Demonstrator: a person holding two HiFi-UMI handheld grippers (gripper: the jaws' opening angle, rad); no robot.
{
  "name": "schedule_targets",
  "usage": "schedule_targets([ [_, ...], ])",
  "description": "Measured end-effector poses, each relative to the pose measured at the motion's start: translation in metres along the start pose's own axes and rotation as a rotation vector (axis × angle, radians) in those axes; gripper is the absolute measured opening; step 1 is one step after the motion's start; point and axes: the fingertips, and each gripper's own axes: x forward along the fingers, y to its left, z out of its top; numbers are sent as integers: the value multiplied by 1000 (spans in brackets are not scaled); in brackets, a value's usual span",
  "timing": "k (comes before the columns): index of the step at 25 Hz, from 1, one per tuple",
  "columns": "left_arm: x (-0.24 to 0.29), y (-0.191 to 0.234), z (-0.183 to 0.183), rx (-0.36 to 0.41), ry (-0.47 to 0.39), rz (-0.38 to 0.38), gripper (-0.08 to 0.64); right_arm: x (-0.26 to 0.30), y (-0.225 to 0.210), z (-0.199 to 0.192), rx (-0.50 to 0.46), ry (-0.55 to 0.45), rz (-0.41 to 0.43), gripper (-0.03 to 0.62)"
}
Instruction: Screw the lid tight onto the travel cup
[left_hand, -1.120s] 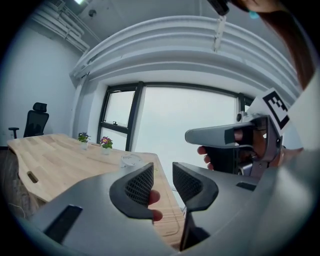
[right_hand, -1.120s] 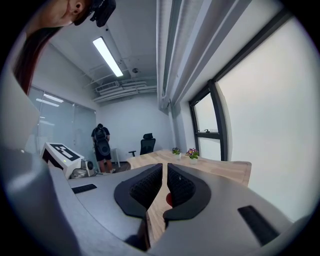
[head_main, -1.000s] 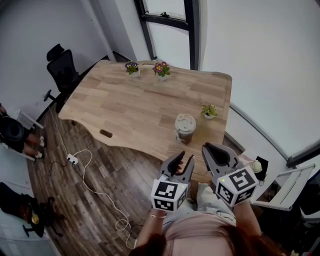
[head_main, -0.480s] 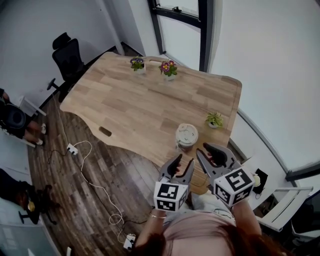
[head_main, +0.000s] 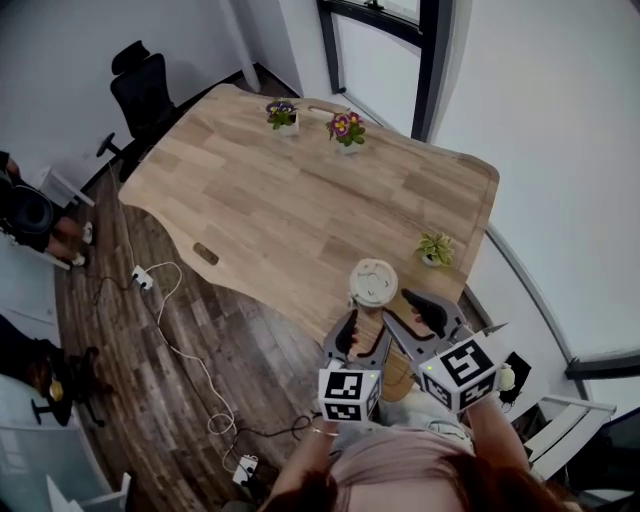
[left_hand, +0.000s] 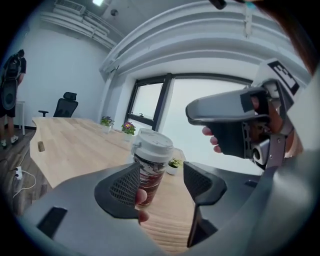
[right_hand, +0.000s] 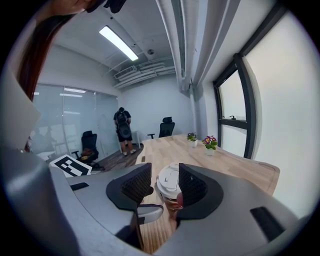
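The travel cup (head_main: 372, 290), brown-patterned with a white lid (head_main: 373, 281) on top, stands upright on the wooden table (head_main: 290, 210) near its front edge. My left gripper (head_main: 360, 330) is just short of the cup, its jaws opening with nothing between them. In the left gripper view the cup (left_hand: 148, 172) shows beyond the left pad. My right gripper (head_main: 402, 308) is beside the cup on its right, its jaws opening too. In the right gripper view the lid (right_hand: 168, 182) shows past the gap, and the pads do not press on it.
Two flower pots (head_main: 281, 113) (head_main: 347, 127) stand at the table's far edge and a small green plant (head_main: 434, 247) near the cup. An office chair (head_main: 140, 90) is at the far left. A power strip with cable (head_main: 141, 281) lies on the floor. A person (head_main: 30, 215) stands at left.
Both grippers have come closer to the cup. The right gripper's jaws have spread from shut, and the left jaws stand wider. The cup has stayed upright on the table.
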Motion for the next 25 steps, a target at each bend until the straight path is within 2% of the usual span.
schedule_targets([
  [4, 12, 7, -13, -2, -9, 60, 265, 12, -5, -7, -34, 6, 40, 189],
  [9, 25, 4, -31, -3, 14, 76, 272, 27, -12, -21, -80, 39, 61, 246],
  [17, 44, 21, -37, 14, 0, 142, 301, 47, -18, -37, -113, 68, 126, 312],
  [21, 55, 30, -36, 60, 1, 147, 318, 57, -21, -42, -115, 77, 176, 348],
  [25, 65, 28, -41, 190, 51, 66, 328, 64, -17, -45, -153, 99, 271, 365],
])
